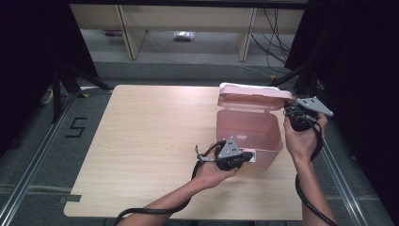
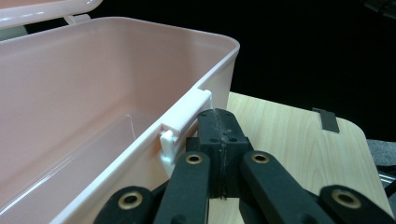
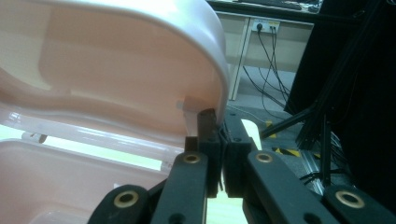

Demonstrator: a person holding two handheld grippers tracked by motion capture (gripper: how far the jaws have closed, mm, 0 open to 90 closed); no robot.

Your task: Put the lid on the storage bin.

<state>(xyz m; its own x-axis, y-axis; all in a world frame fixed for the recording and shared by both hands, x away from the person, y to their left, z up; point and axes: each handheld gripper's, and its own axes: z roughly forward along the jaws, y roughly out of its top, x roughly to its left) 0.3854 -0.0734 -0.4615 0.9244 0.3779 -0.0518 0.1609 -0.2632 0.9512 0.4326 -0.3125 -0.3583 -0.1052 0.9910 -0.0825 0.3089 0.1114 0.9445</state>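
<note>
A: Lid (image 1: 254, 96) is standing half raised over the pink storage box (image 1: 249, 136), and I am holding it there with the right gripper (image 1: 292, 113), whose jaws are pinched together on the lid's edge at its corner.

B: And the left one?

A: I am keeping the left gripper (image 1: 244, 157) at the box's near wall. Its jaws are pressed fully together, and in the left gripper view their tips (image 2: 219, 126) are sitting right against the white latch tab (image 2: 187, 123) on the rim. Whether they are gripping that tab or only butting against it, I cannot tell.

B: What are you worrying about?

A: Mostly the right-hand pinch. It is biting on a thin, curved plastic edge (image 3: 219, 88) just ahead of the pads, so I judge a small twist of my wrist could let the lid slide out and drop shut. The box is also sitting near the table's (image 1: 150, 141) far right corner, just beyond the left gripper, and it looks empty and light; if the left jaws are not really bracing it, pulling on the lid could drag or tip the whole box towards that edge.
</note>
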